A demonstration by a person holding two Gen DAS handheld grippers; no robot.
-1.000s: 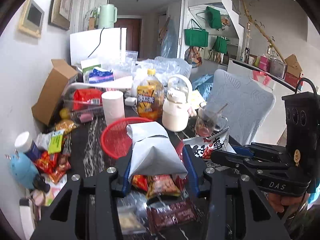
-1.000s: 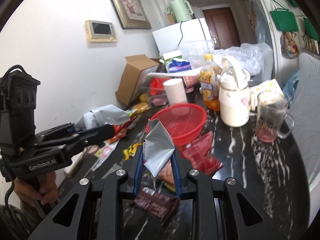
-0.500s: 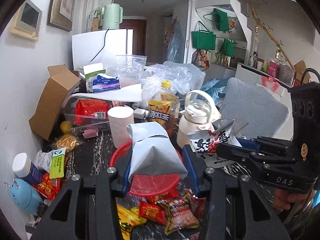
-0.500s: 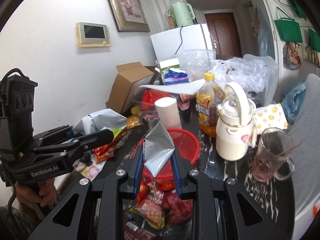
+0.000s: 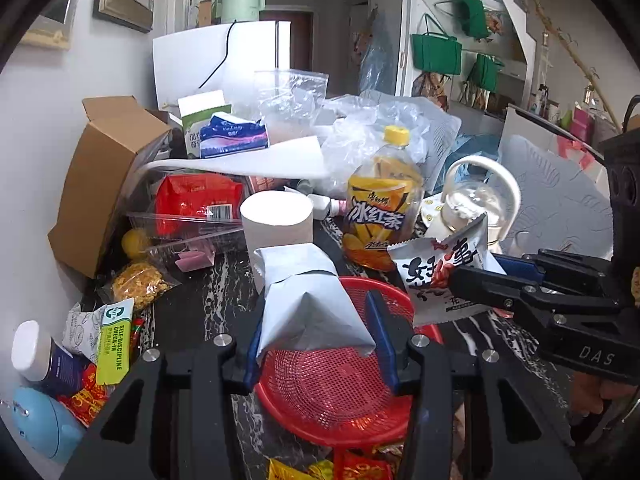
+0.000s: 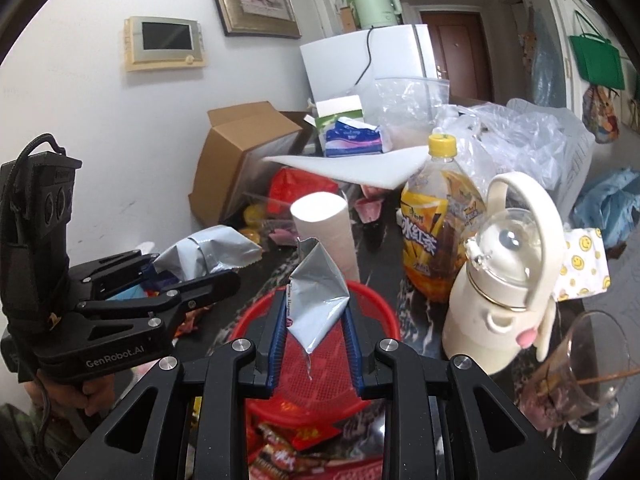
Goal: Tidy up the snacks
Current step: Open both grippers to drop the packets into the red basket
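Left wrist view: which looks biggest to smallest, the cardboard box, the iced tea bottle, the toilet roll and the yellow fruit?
1. cardboard box
2. iced tea bottle
3. toilet roll, not far behind the bottle; it stands slightly nearer the camera, so this order is unsure
4. yellow fruit

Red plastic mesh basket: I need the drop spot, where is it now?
The red plastic mesh basket sits on the dark marbled table directly under both claws' held packets, just in front of the white paper roll.
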